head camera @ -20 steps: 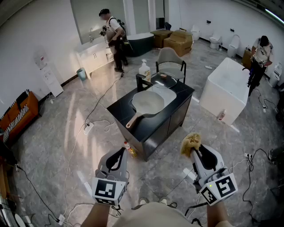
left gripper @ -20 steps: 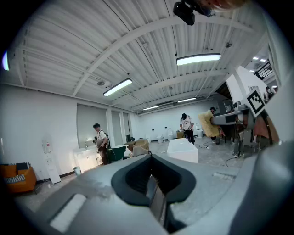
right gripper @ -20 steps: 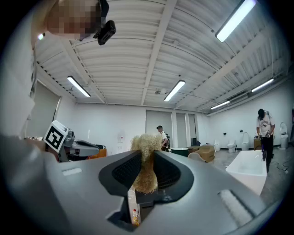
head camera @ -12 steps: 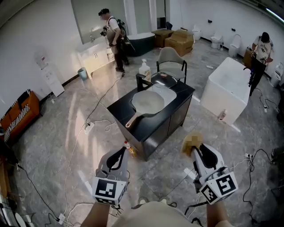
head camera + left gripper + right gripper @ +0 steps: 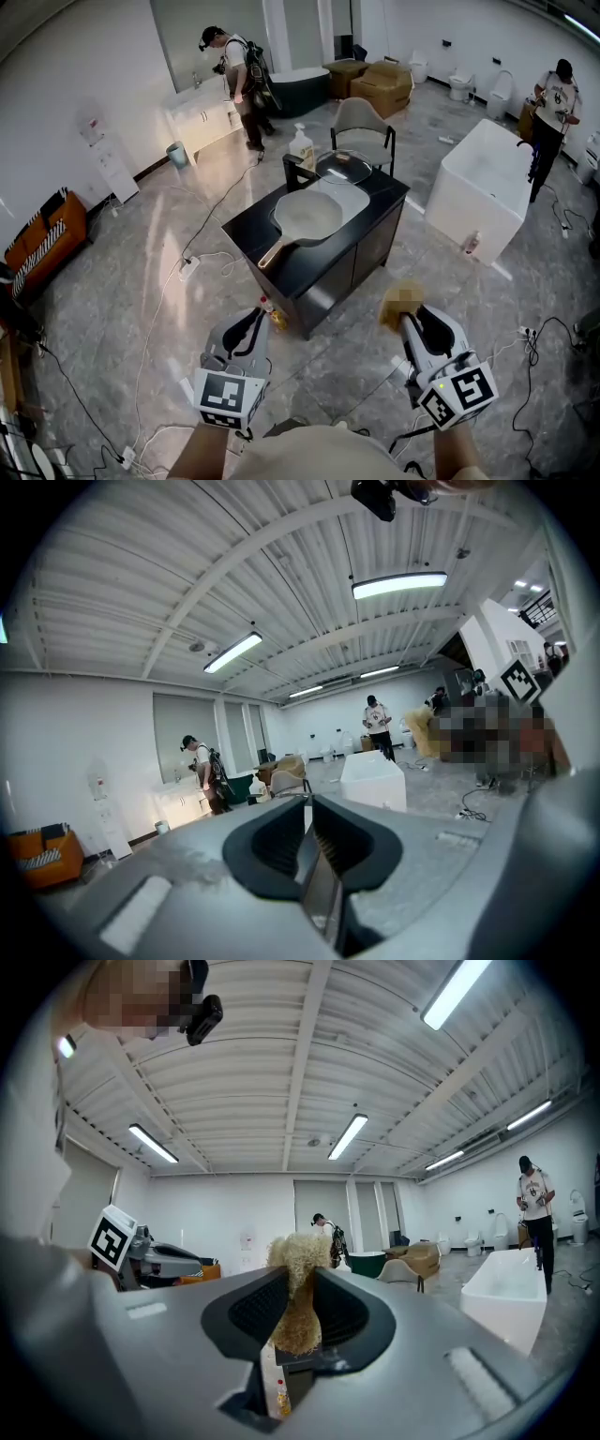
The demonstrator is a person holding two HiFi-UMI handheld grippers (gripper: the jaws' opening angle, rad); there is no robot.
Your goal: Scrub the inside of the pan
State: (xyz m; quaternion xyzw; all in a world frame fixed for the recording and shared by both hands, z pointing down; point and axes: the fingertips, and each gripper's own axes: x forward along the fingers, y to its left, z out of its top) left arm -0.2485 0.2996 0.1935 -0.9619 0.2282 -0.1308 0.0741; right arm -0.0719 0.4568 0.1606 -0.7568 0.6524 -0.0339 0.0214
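Forearms (image 5: pixel 204 457) cut off at bottom edge of head view. Left gripper (image 5: pixel 310 847): we read jaws clenched, nothing between. Pan (image 5: pixel 307 216) on black counter (image 5: pixel 380 199), well ahead of us; we see nothing in it. Right gripper (image 5: pixel 298 1309) grasps tan scrubber (image 5: pixel 300 1258). Scrubber hard to make out in head view; only right gripper view shows its fibres.

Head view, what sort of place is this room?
Likely a bathroom-fixture showroom or test hall: a white bathtub, toilets along the far wall, and a black counter holding a pan.
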